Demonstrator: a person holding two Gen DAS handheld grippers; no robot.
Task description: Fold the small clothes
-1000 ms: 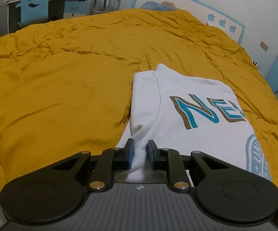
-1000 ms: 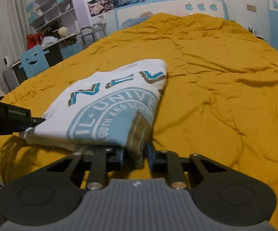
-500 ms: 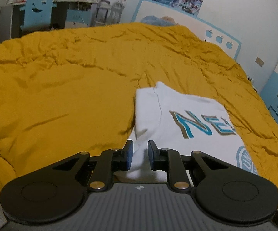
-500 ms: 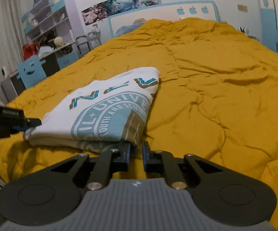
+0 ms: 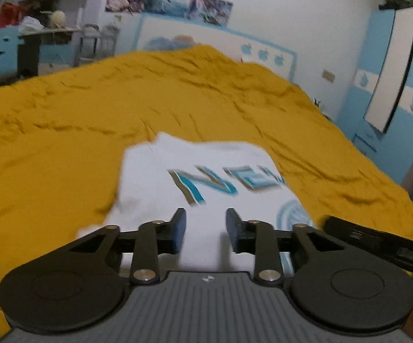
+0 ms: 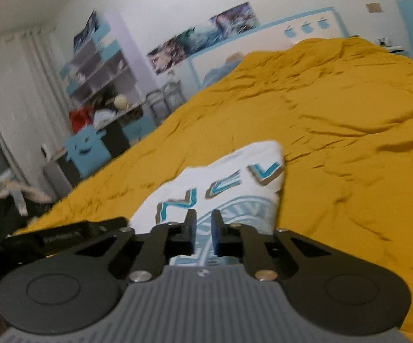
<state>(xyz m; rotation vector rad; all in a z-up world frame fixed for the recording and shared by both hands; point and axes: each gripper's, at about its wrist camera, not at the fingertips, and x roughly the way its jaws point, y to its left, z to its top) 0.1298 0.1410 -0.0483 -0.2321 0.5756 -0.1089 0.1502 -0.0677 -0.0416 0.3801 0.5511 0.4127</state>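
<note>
shirt: a folded white t-shirt (image 5: 206,168) with blue lettering and a round blue print lies flat on the mustard-yellow duvet (image 5: 63,131) near its front edge.
left gripper: the left gripper (image 5: 205,227) is over the shirt's near edge; its jaws are opening, nothing pinched between the blue pads.
right gripper: the right gripper (image 6: 203,233) hangs above the shirt's round print; its jaws are closing to a narrow gap, no cloth gripped.
background: a blue wardrobe (image 5: 392,100) stands by the bed.
</note>
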